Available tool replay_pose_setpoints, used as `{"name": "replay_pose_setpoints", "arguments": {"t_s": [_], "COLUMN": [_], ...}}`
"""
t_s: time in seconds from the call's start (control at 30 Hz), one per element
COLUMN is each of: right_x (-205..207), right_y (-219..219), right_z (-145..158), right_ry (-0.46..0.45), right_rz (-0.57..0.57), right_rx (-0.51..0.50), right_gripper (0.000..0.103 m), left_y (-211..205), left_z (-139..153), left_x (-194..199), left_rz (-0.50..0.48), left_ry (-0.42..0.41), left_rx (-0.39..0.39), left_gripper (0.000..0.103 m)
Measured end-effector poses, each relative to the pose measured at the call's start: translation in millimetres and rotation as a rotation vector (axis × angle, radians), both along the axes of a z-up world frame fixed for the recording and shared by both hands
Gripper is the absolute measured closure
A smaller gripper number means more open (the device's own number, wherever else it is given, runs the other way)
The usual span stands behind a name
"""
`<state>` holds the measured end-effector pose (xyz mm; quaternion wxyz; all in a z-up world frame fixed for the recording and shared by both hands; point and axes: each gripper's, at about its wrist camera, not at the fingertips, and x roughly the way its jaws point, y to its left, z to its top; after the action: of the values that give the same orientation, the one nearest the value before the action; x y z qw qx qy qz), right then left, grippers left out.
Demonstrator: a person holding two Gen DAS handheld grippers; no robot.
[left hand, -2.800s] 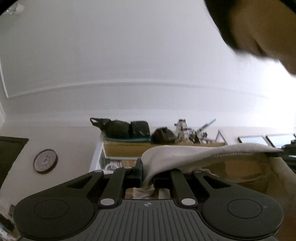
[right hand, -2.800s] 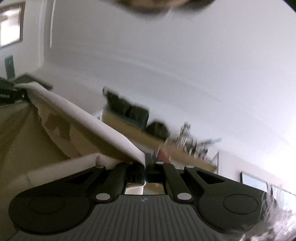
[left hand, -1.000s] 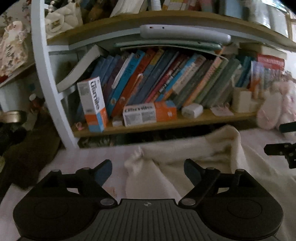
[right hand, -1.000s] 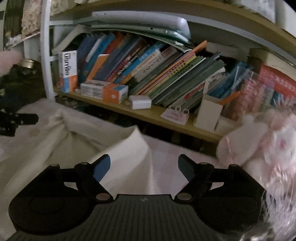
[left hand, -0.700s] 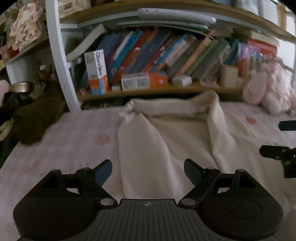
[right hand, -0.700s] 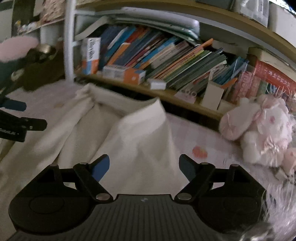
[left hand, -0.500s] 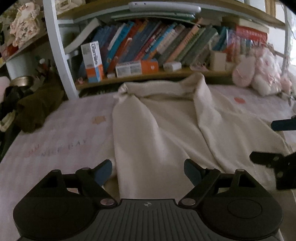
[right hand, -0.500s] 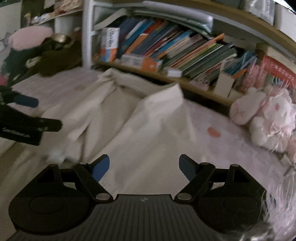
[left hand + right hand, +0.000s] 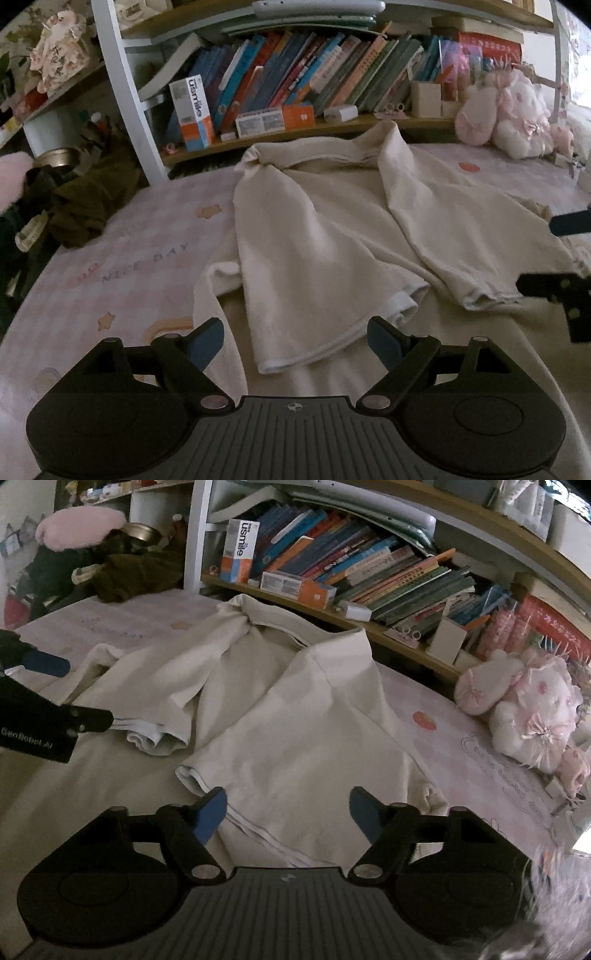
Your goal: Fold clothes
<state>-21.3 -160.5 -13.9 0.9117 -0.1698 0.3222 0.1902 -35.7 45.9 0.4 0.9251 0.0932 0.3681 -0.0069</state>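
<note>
While the cream shirt point(image 9: 332, 236) lies spread on the pink bedsheet point(image 9: 122, 258), collar toward the far bookshelf point(image 9: 295, 92), both sleeves are folded inward. The left gripper point(image 9: 295, 338) hovers released over the near left sleeve hem. The right gripper point(image 9: 286, 810) is closing above the right sleeve, pads not touching cloth.

A cream shirt point(image 9: 332, 236) lies spread over the pink bedsheet point(image 9: 122, 266) in the middle of the frame, its collar toward the bookshelf point(image 9: 314, 125) along the top. The left gripper point(image 9: 295, 339) fills the bottom edge, jaws wide apart, a sleeve hem lying between them untouched. The right gripper point(image 9: 557, 254) pokes in at the right edge. A pink plush toy point(image 9: 509, 110) sits upper right, dark clothes point(image 9: 85, 199) at the left.
</note>
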Motion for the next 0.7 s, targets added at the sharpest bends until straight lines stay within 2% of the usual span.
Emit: {"name": "replay_pose_setpoints", "arguments": {"t_s": [0.2, 0.37, 0.43, 0.5, 0.57, 0.6, 0.7], "right_x": [-2.3, 2.7, 6.6, 12.0, 17.1, 20.3, 30.2], "right_y": [18.0, 38.2, 44.9, 48.2, 47.8, 46.3, 35.7], "right_z": [-2.1, -12.6, -16.9, -20.9, -23.0, -22.9, -11.8], "right_ry": [0.003, 0.015, 0.016, 0.022, 0.044, 0.063, 0.107], "right_rz": [0.088, 0.156, 0.174, 0.181, 0.187, 0.189, 0.181], "right_rx": [-0.037, -0.094, -0.122, -0.148, -0.149, -0.144, -0.089], "right_gripper": [0.037, 0.045, 0.052, 0.053, 0.069, 0.082, 0.092], "left_y": [-4.3, 0.4, 0.9, 0.2, -0.8, -1.2, -1.2], "left_z": [-5.2, -6.7, -8.3, -10.4, -12.5, -13.5, -15.9], "left_x": [-3.5, 2.8, 5.9, 8.7, 10.4, 11.0, 12.9], "left_rz": [-0.025, -0.016, -0.018, -0.025, -0.033, -0.038, -0.044], "left_ry": [0.0, 0.005, 0.01, 0.016, 0.024, 0.027, 0.039], "left_rx": [0.034, 0.023, 0.028, 0.034, 0.043, 0.048, 0.058], "left_gripper": [0.016, 0.016, 0.016, 0.016, 0.016, 0.016, 0.016]}}
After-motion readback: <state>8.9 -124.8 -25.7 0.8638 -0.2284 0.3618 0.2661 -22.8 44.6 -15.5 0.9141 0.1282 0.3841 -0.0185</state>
